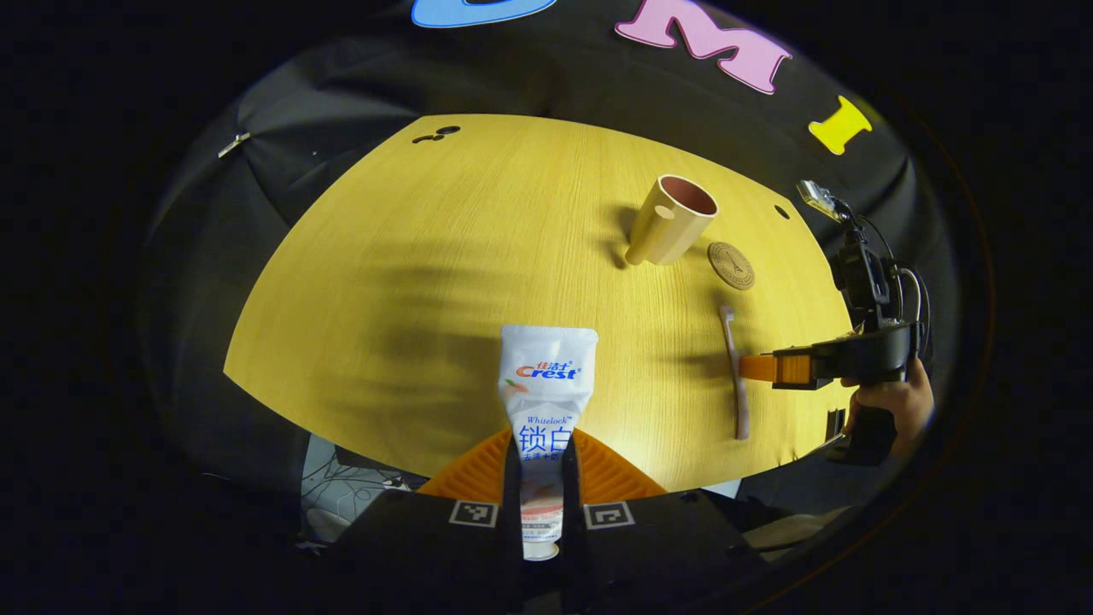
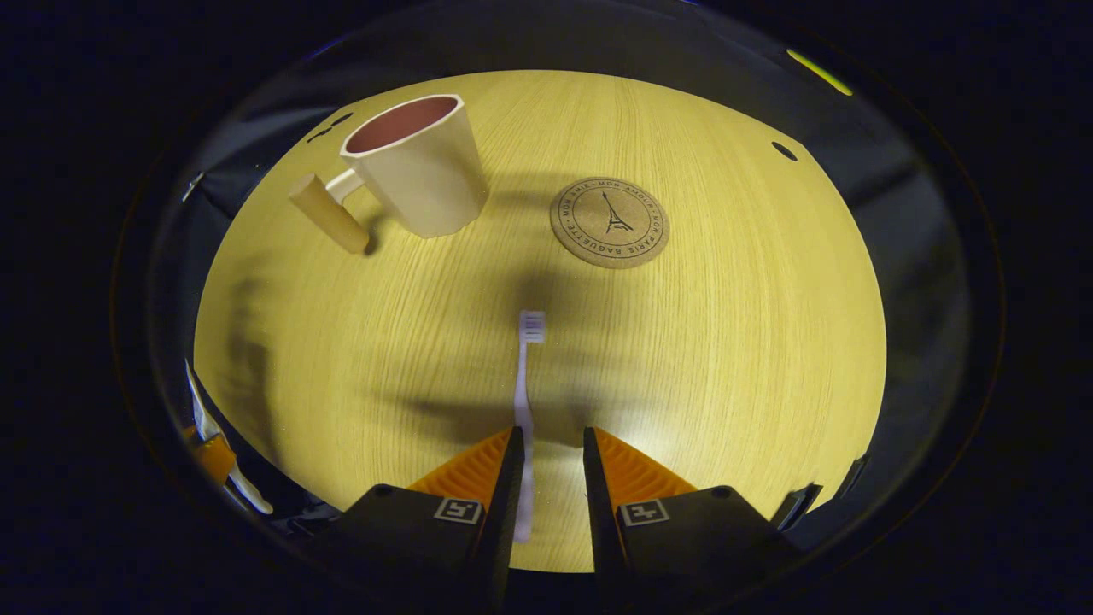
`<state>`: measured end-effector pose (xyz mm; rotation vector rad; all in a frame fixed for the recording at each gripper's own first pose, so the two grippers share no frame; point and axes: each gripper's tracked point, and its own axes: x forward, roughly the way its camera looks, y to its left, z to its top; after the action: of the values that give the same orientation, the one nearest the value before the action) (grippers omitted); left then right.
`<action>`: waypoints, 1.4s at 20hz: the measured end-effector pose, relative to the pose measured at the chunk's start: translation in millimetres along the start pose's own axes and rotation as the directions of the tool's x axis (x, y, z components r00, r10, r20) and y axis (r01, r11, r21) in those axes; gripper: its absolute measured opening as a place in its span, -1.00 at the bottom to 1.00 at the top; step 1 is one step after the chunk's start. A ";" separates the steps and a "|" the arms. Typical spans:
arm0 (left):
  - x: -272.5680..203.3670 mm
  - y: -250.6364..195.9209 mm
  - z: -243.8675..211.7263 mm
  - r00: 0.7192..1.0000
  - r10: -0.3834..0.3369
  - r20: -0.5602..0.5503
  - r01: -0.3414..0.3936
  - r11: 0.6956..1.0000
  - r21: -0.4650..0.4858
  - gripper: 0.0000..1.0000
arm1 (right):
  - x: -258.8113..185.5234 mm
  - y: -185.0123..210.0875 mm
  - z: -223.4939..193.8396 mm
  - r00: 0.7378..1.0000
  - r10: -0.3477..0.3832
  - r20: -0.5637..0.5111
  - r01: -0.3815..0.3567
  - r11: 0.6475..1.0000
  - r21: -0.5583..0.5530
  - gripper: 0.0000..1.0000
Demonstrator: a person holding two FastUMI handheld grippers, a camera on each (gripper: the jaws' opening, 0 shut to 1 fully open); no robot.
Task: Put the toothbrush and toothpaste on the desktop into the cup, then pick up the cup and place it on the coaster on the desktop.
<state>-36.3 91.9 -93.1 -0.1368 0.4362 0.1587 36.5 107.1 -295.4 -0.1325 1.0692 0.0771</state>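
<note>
1. Cup (image 2: 418, 166): stands upright on the desktop (image 2: 726, 342), mouth open; the part of the interior that shows is dark reddish w/ nothing in it. Cream outer wall, tapering toward the base, w/ a round wooden-looking peg handle sticking out to one side.

2. Coaster (image 2: 610, 222): flat round disc, cork-like brown, printed w/ a tower motif and ring lettering. Lies near the cup, apart from it, nothing on it.

3. Left gripper (image 1: 541, 457): fingers closed on the toothpaste (image 1: 546, 384), one on each side of the tube's lower half. Tube is soft white plastic, flat crimped end pointing away from the camera, round cap toward the camera, at the base of the fingers. It is seen against the near edge of the desktop.

4. Right gripper (image 2: 551, 444): fingers narrowly apart, w/ the toothbrush (image 2: 523, 401) handle running between them. Handle sits against the finger on the view's left; a gap shows at the other finger, so no two-sided grip is seen. In the left gripper view the same gripper (image 1: 751, 367) reaches in from the side at the brush's mid-handle, a hand (image 1: 892, 401) on its grip.

5. Toothbrush: slim pale handle, lilac-tinted, small bristle head pointing toward the coaster. Lies flat on the desktop, well short of the cup.

6. Desktop: light yellow wood grain, smooth, rounded edge, few small dark holes near the far rim.
</note>
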 end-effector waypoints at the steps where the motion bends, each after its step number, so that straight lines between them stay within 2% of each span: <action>1: -0.2 -0.3 1.0 1.000 0.000 0.001 0.000 1.000 -0.002 -0.55 | -0.1 1.9 0.0 1.000 0.004 0.004 -0.004 1.000 -0.001 -0.13; 8: 3.9 0.8 -1.6 1.000 0.012 -0.004 -0.012 1.000 -0.015 -0.55 | 12.1 10.0 -6.7 1.000 0.009 -0.022 -0.011 0.998 -0.065 -0.12; 9: 3.6 0.9 -1.0 1.000 0.013 -0.001 -0.013 1.000 -0.015 -0.65 | 14.9 12.9 -4.2 1.000 0.014 0.001 -0.014 0.998 -0.064 -0.03; 10: 3.3 0.1 0.0 1.000 0.011 0.003 -0.011 1.000 -0.015 -0.55 | 10.9 15.5 -4.6 1.000 0.031 0.005 -0.030 0.996 -0.079 -0.74; 14: -1.8 -4.7 6.8 1.000 -0.015 0.024 0.015 1.000 -0.007 -0.55 | 10.6 19.4 -6.3 0.994 0.107 0.021 -0.101 0.976 -0.192 -0.84; 17: -4.5 -22.2 25.0 0.996 -0.050 0.073 0.050 0.999 0.004 -0.56 | 6.2 20.5 -1.9 0.981 0.189 0.051 -0.180 0.972 -0.149 -0.88; 19: -9.5 -30.4 44.0 0.990 -0.076 0.122 0.074 0.997 0.017 -0.56 | -4.5 22.2 12.5 0.957 0.256 0.136 -0.244 0.965 -0.099 -0.88; 20: -11.3 -35.0 53.4 0.985 -0.088 0.150 0.086 0.996 0.025 -0.55 | -12.1 20.3 21.0 0.942 0.279 0.186 -0.265 0.959 -0.098 -1.00; 21: -13.1 -43.7 63.0 0.979 -0.100 0.179 0.096 0.995 0.030 -0.55 | -20.3 17.8 29.3 0.927 0.296 0.231 -0.278 0.955 -0.107 -0.89; 24: -21.9 -63.2 100.5 0.949 -0.141 0.281 0.136 0.990 0.038 -0.55 | -43.7 12.4 39.0 0.886 0.341 0.314 -0.331 0.940 -0.086 -0.89; 26: -27.6 -79.5 132.9 0.918 -0.193 0.347 0.187 0.981 0.050 -0.56 | -55.1 6.4 41.0 0.868 0.354 0.349 -0.357 0.932 -0.059 -0.88; 28: -32.7 -99.9 166.2 0.873 -0.264 0.411 0.250 0.964 0.087 -0.56 | -64.9 0.4 40.8 0.855 0.363 0.370 -0.379 0.925 -0.032 -0.89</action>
<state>20.6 17.6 79.9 -0.1248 -0.0144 -0.0836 40.8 113.5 -219.1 0.1278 0.7030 0.4152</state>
